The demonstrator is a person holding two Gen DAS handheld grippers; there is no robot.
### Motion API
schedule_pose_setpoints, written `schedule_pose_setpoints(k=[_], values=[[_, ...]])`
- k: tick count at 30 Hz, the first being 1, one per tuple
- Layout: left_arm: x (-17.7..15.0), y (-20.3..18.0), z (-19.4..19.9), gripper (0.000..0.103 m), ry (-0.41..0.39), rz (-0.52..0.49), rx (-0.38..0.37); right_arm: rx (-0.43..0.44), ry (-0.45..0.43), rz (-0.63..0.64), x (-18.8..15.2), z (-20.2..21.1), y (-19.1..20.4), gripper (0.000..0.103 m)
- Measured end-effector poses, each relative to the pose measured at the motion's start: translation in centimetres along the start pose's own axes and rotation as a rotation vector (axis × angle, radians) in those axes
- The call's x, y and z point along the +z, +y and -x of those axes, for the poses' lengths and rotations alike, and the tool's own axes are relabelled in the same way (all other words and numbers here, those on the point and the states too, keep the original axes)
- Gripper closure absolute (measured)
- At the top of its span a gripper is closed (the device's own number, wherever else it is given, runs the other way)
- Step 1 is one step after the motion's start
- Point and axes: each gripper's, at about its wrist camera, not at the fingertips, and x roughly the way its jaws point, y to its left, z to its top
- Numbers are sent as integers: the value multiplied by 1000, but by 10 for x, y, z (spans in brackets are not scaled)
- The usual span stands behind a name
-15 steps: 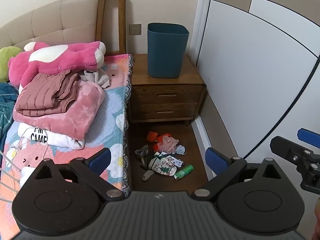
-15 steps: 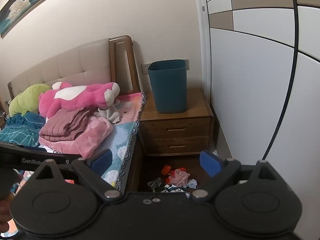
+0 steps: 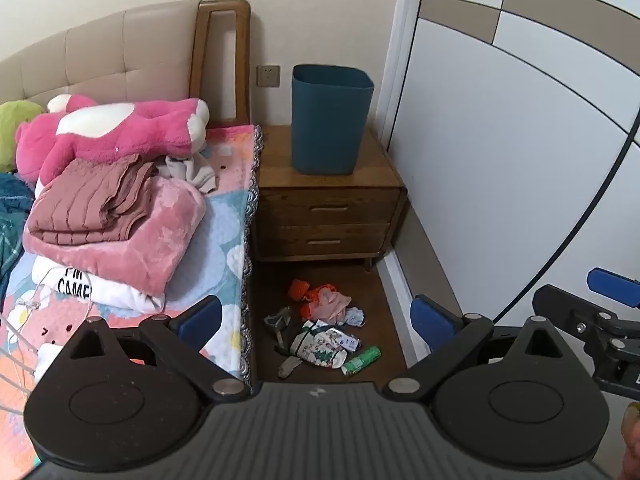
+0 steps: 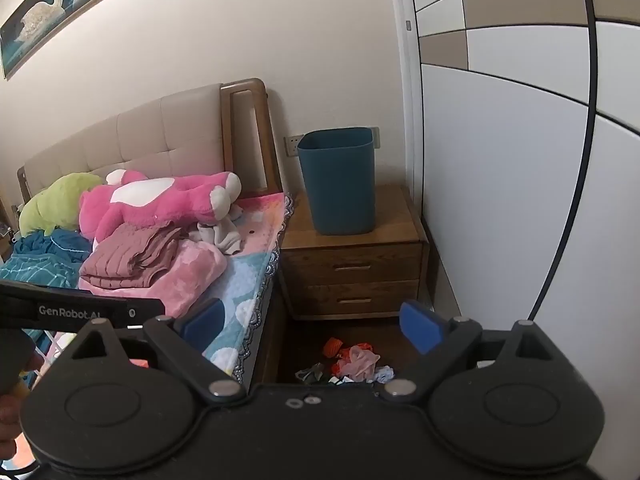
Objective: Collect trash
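bedroom floor strip between bed and wardrobe | trash (image 3: 320,332) heaped below nightstand (image 3: 328,216), handy for bin (image 3: 331,120) on top | left gripper (image 3: 316,320) wide open, empty, aimed at heap | right gripper (image 4: 312,324) wide open, empty, higher up

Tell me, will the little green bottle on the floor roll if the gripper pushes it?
Probably. The green bottle lies on its side on bare wood floor, so a sideways push would likely roll it. It looks small and plastic, so probably light.
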Motion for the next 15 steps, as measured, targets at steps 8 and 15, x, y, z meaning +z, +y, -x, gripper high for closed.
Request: schedule_pose_setpoints(k=[8, 15], values=[[-1, -6, 8, 2, -48, -28, -22, -34, -20, 25, -2, -1, 2, 9], [0, -7, 9, 2, -52, -37, -42, -53, -8, 9, -2, -8, 5, 9]])
